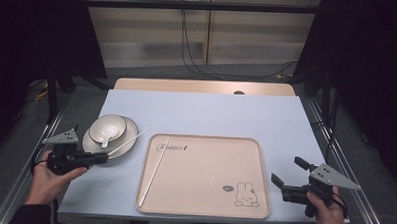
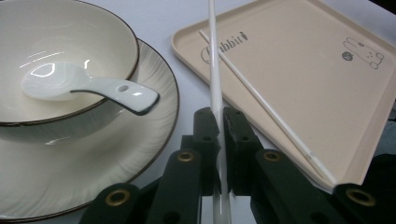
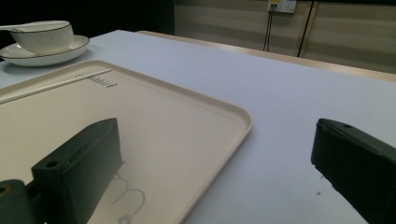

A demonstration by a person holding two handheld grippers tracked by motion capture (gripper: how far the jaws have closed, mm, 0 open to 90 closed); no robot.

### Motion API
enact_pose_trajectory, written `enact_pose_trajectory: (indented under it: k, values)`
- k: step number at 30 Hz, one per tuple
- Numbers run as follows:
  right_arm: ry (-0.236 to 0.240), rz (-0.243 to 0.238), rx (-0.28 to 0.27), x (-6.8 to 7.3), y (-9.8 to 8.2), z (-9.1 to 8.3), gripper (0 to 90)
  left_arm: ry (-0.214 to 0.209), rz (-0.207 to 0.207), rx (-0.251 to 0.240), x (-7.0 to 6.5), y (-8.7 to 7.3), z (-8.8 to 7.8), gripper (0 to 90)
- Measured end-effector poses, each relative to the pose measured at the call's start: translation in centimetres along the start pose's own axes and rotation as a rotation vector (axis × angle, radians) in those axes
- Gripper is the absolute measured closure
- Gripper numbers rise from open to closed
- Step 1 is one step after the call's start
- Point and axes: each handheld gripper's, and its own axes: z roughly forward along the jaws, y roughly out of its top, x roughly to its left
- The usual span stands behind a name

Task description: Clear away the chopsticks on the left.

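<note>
One chopstick (image 1: 154,170) on tray (image 1: 203,209) | second chopstick (image 1: 129,141) clamped in left gripper (image 1: 103,157), not yet placed | right gripper (image 1: 290,174) wide, idle

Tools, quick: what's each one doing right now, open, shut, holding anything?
Left tool: shut on a white chopstick, beside the plate.
Right tool: open, holding nothing, by the tray's right edge.
</note>
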Motion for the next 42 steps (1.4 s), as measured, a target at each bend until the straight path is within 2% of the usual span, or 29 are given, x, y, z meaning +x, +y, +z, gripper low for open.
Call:
enact_pose_trajectory:
  k: [7,11,14,16,22,25,29,33,40,42]
  values:
    - [0.006,-0.004,0.001,0.0,0.0,0.1,1.3,0.014,-0.035,-0.032,-1.7,-0.4,-0.2,84.7]
    - [0.007,-0.003,-0.001,0.1,0.0,0.1,1.4,0.02,-0.068,-0.061,-2.8,-0.4,-0.2,84.7]
    - [0.007,-0.006,-0.002,0.0,0.1,0.1,1.3,0.029,-0.066,-0.054,-3.7,-0.3,0.1,84.7]
    - [0.007,-0.005,-0.001,0.1,0.1,0.1,1.3,0.019,-0.074,-0.06,-4.3,-0.2,0.3,84.7]
    - [0.007,-0.007,0.0,0.1,0.1,0.1,1.3,0.036,-0.099,-0.066,-6.0,-0.5,0.9,84.7]
    - [0.005,-0.008,-0.001,0.1,0.1,0.1,1.3,0.025,-0.108,-0.06,-6.6,-0.5,1.2,84.7]
    - [0.011,-0.013,0.002,0.1,0.1,0.2,1.3,0.05,-0.125,-0.043,-7.5,-0.5,1.7,84.7]
    - [0.011,-0.015,0.002,0.1,0.1,0.2,1.3,0.064,-0.162,-0.064,-8.8,-0.7,1.9,84.8]
    - [0.016,-0.015,0.004,0.1,0.1,0.2,1.3,0.092,-0.225,-0.083,-9.1,-0.5,3.1,84.6]
    - [0.016,-0.013,0.003,0.1,0.1,0.3,1.3,0.124,-0.241,-0.075,-8.9,-0.4,3.4,84.7]
